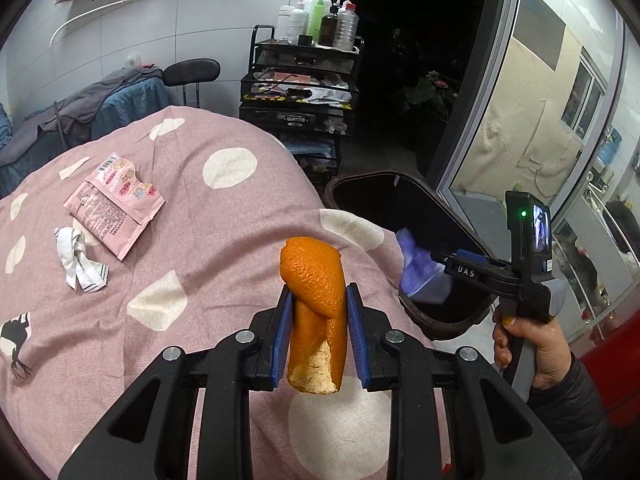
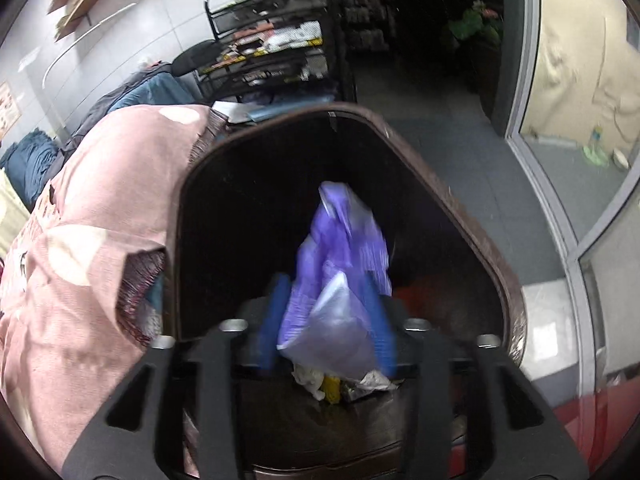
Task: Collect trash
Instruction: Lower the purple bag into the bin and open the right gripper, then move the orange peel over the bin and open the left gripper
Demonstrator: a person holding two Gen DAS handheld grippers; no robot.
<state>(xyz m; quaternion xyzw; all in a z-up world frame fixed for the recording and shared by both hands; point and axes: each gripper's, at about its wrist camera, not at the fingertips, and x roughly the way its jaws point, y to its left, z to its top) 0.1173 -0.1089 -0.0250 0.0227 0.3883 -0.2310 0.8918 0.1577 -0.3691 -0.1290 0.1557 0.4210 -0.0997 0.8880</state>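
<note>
Holding an orange peel (image 1: 316,312) upright, your left gripper (image 1: 317,320) has its blue pads (image 1: 280,336) clamped on the peel's two sides, with the white pith showing at the near end. It sits above the pink polka-dot bedspread (image 1: 192,248), near the bed's right edge. Your right gripper (image 2: 326,320) is closed on a purple plastic bag (image 2: 340,276), which it holds over the mouth of the dark trash bin (image 2: 472,224); in the left wrist view that bag (image 1: 420,276) hangs just inside the bin's (image 1: 440,320) rim, to the right of the bed. Down in the bin, beneath the bag, you can see crumpled white paper (image 2: 308,380) and a bit of yellow scrap (image 2: 332,390). Two pieces are lying on the bedspread at the far left, well apart from the peel: a torn pink snack wrapper (image 1: 114,206) and, touching its near-left edge, a crumpled white wrapper (image 1: 80,258). Beyond the bed stands a black wire cart (image 1: 300,92) with bottles (image 1: 320,20) on top.
</note>
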